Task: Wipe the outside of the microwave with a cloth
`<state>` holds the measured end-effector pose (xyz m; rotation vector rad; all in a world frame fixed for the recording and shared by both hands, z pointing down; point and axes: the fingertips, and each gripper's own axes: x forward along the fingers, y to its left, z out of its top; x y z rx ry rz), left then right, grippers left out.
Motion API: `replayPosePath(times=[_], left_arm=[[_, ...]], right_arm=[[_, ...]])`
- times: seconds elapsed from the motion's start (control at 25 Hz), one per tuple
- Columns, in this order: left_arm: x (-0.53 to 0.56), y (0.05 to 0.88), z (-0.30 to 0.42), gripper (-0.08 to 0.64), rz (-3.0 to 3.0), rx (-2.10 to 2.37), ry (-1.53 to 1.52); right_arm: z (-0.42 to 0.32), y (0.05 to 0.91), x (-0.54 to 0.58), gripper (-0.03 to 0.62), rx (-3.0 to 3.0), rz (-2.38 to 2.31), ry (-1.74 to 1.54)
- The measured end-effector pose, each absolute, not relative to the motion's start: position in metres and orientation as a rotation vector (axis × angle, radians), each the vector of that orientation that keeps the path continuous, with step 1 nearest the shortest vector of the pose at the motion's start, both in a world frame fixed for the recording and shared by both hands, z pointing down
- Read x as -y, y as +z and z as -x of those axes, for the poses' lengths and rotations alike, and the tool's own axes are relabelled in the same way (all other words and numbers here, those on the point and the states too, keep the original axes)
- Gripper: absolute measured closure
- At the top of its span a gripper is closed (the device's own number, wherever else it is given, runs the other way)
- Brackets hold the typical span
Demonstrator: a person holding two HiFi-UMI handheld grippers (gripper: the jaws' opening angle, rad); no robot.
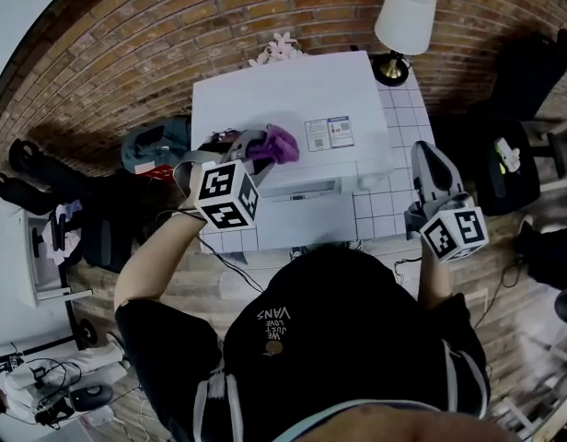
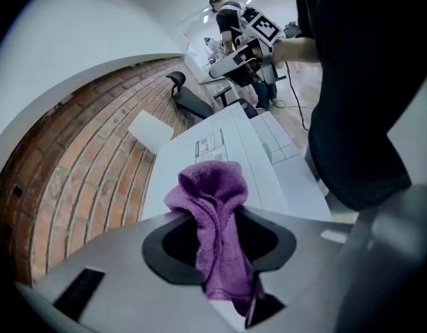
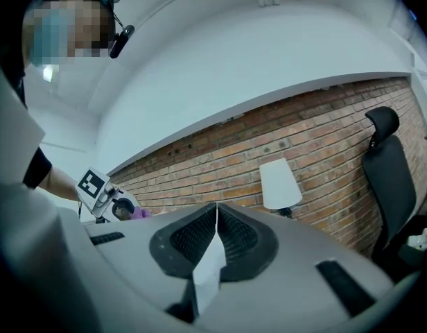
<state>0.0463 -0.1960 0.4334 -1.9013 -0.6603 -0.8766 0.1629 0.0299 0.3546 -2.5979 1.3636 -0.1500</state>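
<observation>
Over the microwave (image 1: 293, 99), toward its near left corner, the left gripper (image 1: 258, 147) clamps a purple cloth (image 1: 282, 144) bunched between its jaws. Right of the microwave, the right gripper (image 1: 427, 159) hangs above the tiled table (image 1: 394, 178), jaws pressed together, empty.

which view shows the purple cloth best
Left gripper view: the purple cloth is close and central, pinched in the left tool. Head view shows it small over the microwave; right gripper view, just a distant speck.

1 microwave (image 1: 283, 95), 1 purple cloth (image 1: 282, 143), 1 lamp (image 1: 405, 15), 2 grippers: L gripper (image 1: 261, 147), R gripper (image 1: 428, 155)
</observation>
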Motion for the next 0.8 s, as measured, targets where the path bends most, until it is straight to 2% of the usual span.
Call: replayPosePath(times=[0.44,0.8], left_arm=[[0.063,0.42,-0.132,0.419,1.811,0.821,-0.704],[0.002,0.414,-0.162,0.419,1.826,0.875,-0.632]], right_arm=[[-0.203,0.363,-0.095,0.588,-1.328,2.603,-0.154],[-0.217,0.367,-0.119,0.588,-1.365,2.587,-0.17]])
